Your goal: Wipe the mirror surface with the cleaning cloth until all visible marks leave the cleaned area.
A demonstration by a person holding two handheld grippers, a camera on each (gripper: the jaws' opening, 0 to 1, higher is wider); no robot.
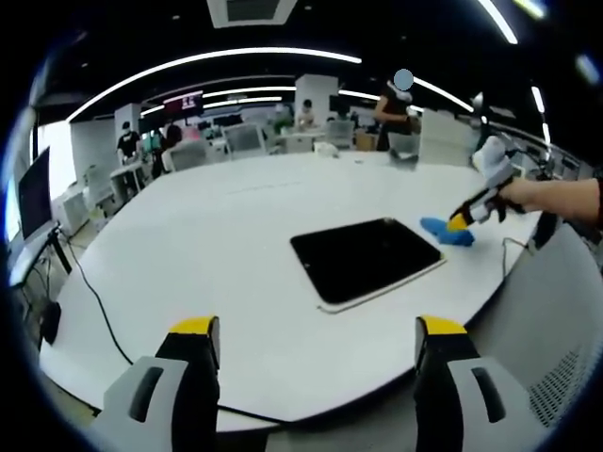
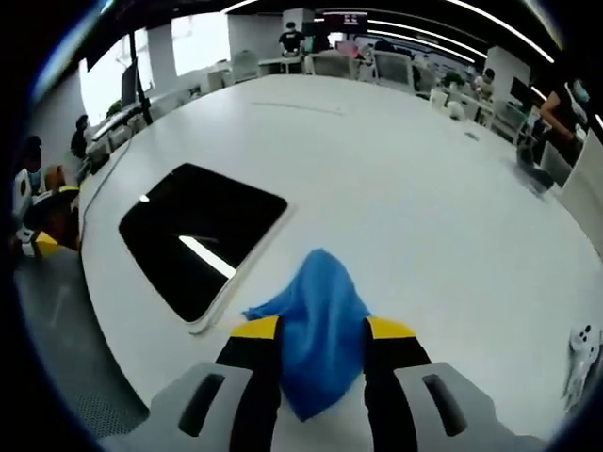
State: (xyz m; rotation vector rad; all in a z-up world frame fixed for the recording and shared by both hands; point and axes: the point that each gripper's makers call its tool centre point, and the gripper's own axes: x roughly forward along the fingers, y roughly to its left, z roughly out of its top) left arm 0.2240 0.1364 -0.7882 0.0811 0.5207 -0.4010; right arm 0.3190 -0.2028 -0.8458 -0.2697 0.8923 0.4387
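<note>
The mirror is a dark rectangular slab lying flat on the white table; in the right gripper view the mirror reflects a ceiling light. A crumpled blue cleaning cloth rests on the table just beside the mirror's edge, and my right gripper is shut on it. In the left gripper view the cloth sits off the mirror's far right corner, with the right gripper and a hand on it. My left gripper hangs open over the table's near edge, short of the mirror.
A black cable trails across the table's left side and along its near rim. A small white object lies on the table at the right. Chairs, desks and several people stand beyond the far edge.
</note>
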